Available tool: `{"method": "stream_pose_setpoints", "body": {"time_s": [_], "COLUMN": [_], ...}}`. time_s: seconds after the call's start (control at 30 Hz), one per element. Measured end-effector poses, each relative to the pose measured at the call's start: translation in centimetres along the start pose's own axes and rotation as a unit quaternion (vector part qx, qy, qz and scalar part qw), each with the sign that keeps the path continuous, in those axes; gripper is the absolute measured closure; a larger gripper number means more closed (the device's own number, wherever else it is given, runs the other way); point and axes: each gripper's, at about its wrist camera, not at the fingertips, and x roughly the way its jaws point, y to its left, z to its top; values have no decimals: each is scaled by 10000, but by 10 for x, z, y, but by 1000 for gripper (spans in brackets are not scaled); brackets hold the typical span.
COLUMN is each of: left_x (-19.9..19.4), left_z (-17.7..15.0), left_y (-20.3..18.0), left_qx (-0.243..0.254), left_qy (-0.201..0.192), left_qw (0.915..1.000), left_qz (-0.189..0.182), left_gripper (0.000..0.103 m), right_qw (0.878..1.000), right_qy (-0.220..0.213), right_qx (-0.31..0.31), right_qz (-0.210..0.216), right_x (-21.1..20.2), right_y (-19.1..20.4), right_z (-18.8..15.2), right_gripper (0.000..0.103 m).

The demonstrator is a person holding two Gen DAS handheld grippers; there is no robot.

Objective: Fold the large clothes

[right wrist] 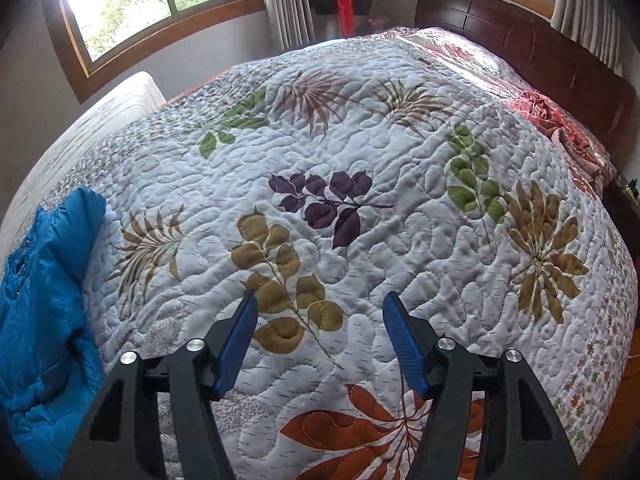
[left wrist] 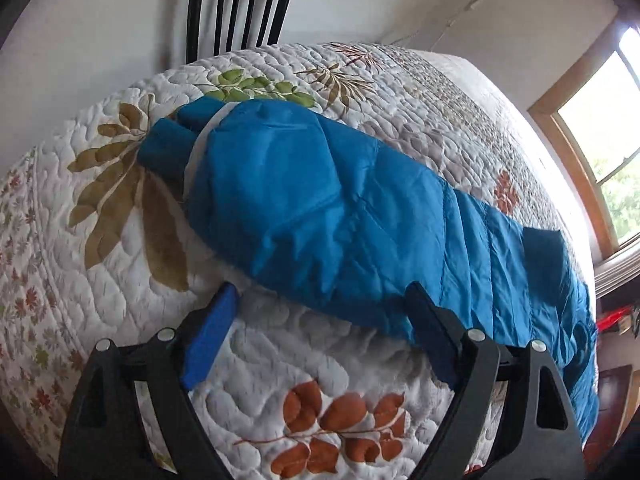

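Note:
A blue quilted jacket (left wrist: 340, 216) lies folded into a long strip across the leaf-patterned quilt (left wrist: 280, 360) of a bed, its dark blue cuffs at the upper left end. My left gripper (left wrist: 322, 292) hovers open just in front of the jacket's near edge, nothing between its blue pads; the right-hand finger overlaps the jacket's edge in the picture. In the right wrist view the same jacket (right wrist: 44, 300) shows at the far left. My right gripper (right wrist: 318, 300) stands open over bare quilt (right wrist: 400, 200), well to the right of the jacket, holding nothing.
A wooden headboard (right wrist: 520, 48) and a pink floral blanket (right wrist: 560, 128) bound the bed at the far right. Windows (right wrist: 140, 0) with curtains line the wall. A black slatted chair back (left wrist: 240, 4) stands beyond the bed against a white wall.

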Motion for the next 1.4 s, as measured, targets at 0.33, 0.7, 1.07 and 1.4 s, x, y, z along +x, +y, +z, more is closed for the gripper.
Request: {"method": "stream_pose_setpoints", "body": {"time_s": [0.33, 0.7, 1.07, 1.4], "left_x": [13, -87, -70, -72], "left_z": [20, -25, -191, -204], "left_y": [9, -135, -366, -334], "left_qx": [-404, 1328, 3831, 3926], "left_qy": [-312, -1303, 319, 434], "left_qw": [9985, 9776, 8879, 8785], "left_qz": [-203, -984, -2526, -2687], "left_gripper": [87, 99, 90, 55], "right_qw": [9997, 9934, 9534, 9454], "right_qy": [164, -303, -550, -277], "right_qx": [-128, -910, -2671, -2765], "right_qz": [94, 635, 1288, 1703], "right_x": [16, -48, -89, -84], "right_y": [11, 64, 175, 181], "right_z": [-7, -19, -85, -95], "right_gripper": [40, 42, 43, 43]}}
